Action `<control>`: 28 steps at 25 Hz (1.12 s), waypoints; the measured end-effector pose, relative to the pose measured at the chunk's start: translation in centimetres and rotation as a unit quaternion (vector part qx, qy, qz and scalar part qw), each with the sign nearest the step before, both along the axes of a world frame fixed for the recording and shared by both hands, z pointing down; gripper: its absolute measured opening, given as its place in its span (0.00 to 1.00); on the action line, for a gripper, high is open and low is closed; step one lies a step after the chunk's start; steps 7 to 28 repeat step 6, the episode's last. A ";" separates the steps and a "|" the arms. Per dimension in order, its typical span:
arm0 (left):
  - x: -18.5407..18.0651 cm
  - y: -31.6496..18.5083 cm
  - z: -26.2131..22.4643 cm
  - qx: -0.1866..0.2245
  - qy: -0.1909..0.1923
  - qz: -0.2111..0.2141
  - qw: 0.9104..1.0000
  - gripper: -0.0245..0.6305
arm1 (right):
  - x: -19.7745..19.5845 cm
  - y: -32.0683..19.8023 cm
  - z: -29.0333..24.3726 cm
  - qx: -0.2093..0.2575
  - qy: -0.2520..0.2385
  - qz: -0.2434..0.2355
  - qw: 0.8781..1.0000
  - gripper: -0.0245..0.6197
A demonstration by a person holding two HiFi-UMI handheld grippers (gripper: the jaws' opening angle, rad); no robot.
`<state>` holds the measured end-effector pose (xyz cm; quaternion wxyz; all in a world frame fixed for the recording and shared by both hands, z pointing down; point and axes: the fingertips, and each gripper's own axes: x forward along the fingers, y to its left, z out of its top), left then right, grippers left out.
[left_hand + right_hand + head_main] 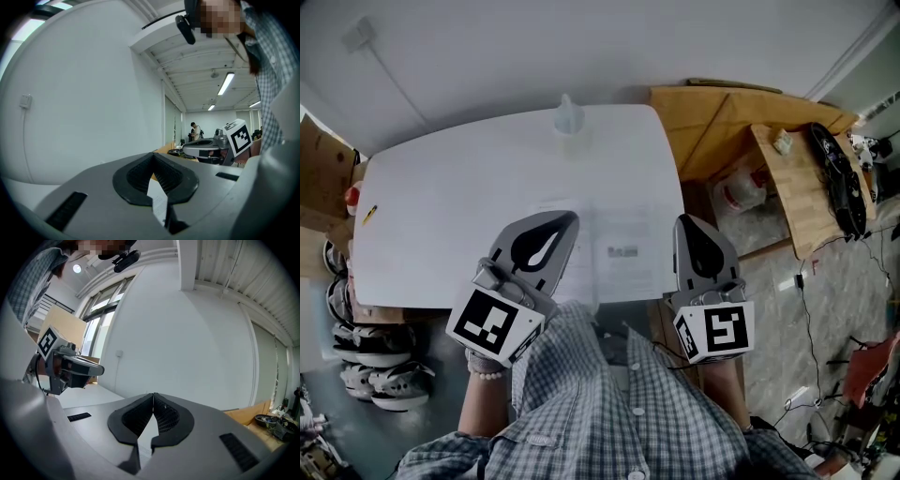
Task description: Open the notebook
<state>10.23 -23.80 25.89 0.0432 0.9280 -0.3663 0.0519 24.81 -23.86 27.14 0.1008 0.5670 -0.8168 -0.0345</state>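
A white notebook (614,246) lies flat on the white table (459,206), near its front edge, with a small grey label on its right half. It is pale against the table, so I cannot tell whether it lies open. My left gripper (571,218) hovers over the notebook's left edge, shut and empty. My right gripper (682,222) hangs at the table's right edge, just right of the notebook, also shut and empty. In the left gripper view the jaws (153,154) meet at the tips, with white paper (158,199) showing below. In the right gripper view the jaws (153,395) are closed too.
A translucent bottle (568,115) stands at the table's far edge. A yellow marker (368,213) and a red object (352,197) lie at the left edge. Wooden furniture (792,173) with clutter stands to the right, with cables on the floor. Shoes (375,370) lie at the lower left.
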 end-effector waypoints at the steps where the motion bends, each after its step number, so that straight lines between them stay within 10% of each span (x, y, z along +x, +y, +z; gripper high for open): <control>1: 0.0 0.0 0.0 0.001 0.000 0.001 1.000 0.05 | 0.0 0.0 0.0 -0.001 0.001 0.000 1.000 0.07; 28: 0.2 0.5 0.6 -0.010 0.002 0.007 1.000 0.05 | 0.0 0.8 0.7 -0.015 0.004 0.004 1.000 0.07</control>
